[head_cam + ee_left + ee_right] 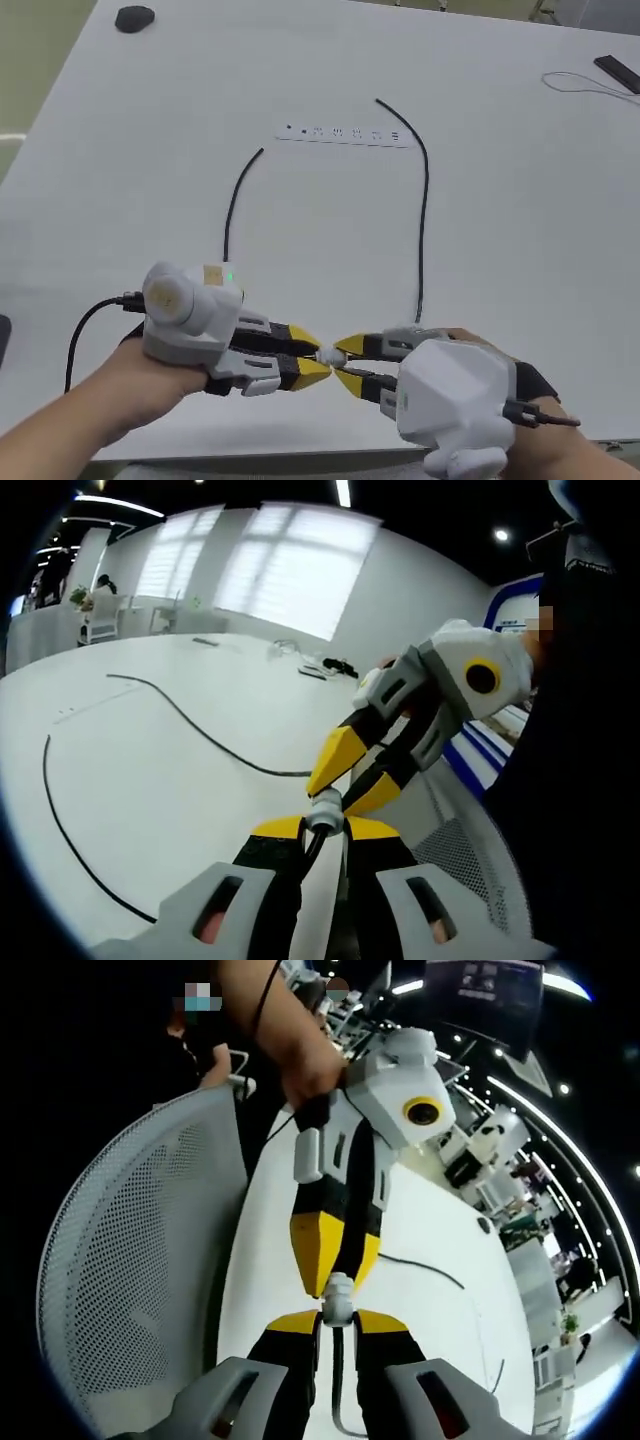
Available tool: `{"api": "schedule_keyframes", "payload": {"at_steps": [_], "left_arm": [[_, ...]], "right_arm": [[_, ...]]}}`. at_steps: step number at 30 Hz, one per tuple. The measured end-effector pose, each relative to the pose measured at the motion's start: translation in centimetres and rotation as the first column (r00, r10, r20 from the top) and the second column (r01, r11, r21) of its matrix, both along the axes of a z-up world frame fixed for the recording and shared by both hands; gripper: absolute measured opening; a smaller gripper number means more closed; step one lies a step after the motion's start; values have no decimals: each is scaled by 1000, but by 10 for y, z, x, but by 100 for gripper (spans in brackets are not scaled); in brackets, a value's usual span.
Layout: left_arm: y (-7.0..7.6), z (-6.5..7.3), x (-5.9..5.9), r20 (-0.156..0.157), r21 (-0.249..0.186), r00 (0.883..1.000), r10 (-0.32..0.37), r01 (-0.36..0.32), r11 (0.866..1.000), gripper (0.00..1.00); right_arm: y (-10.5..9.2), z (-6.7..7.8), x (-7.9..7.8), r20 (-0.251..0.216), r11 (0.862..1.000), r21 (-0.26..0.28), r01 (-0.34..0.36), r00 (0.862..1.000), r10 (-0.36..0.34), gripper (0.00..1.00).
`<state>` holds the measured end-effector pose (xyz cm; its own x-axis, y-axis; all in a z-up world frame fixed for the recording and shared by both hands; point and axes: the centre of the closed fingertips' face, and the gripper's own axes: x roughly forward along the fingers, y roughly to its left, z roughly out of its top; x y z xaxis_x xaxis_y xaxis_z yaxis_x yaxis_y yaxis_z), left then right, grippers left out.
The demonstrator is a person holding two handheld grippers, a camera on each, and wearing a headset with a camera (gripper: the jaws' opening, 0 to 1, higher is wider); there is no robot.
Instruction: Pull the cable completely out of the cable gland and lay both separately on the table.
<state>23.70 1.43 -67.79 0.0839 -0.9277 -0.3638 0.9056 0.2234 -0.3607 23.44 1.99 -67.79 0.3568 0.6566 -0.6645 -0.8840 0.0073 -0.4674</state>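
The left claw and right claw meet tip to tip, both clamped on the white gland. Black cable lies across the counter.

Left tongs, right tongs tip to tip, both clamped narrow.

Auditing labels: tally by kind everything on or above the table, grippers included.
Yellow-jawed grippers: 2, left, right
Black cable stretches, join hidden: 2
Small white cable gland: 1
White power strip: 1
Black computer mouse: 1
Flat black bar: 1
Thin white wire: 1
Total: 9
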Motion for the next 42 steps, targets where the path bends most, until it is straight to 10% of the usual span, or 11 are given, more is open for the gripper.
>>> {"api": "schedule_keyframes", "payload": {"at_steps": [5,8,17,28,42], "left_arm": [[1,3,4,43,-1,999,2,-2,1000,15],[2,4,6,76,1,997,-1,0,1000,15],[5,10,11,111,-6,994,-2,2,1000,15],[7,10,13,129,10,991,-23,22,1000,15],[5,10,14,137,6,991,-7,6,1000,15]], "right_arm": [[0,6,2,-83,993,80,89,993,-82,17],[-6,5,6,-258,954,127,272,938,-233,22],[-20,-8,14,-311,900,101,423,873,-375,17],[-13,-2,21,-292,874,138,466,862,-414,8],[-12,-1,22,-252,887,139,440,882,-398,3]]}}
